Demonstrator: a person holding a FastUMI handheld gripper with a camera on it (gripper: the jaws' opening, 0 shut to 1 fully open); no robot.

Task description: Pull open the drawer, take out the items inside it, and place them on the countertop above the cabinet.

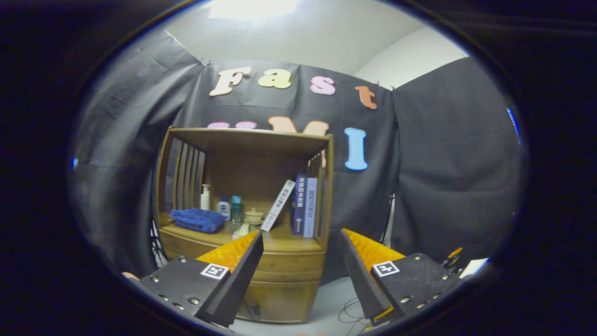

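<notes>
Wooden cabinet (247, 224) beyond the empty, wide-open claw (298, 254).

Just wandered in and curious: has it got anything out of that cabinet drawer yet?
Not yet. The wooden cabinet has its curved wooden drawer front shut. The gripper is open, holding nothing, some way off. Left: pull the drawer, lift items onto the countertop beside the folded blue towel.

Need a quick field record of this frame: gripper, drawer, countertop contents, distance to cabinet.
gripper: open, fingers spread, holding nothing
cabinet: wooden, beyond the fingers, not touched
drawer: shut, under the countertop
countertop: holds folded blue towel, pump bottle, two small bottles, lidded cup, leaning white book, upright blue books
task stage: drawer not yet pulled
</notes>
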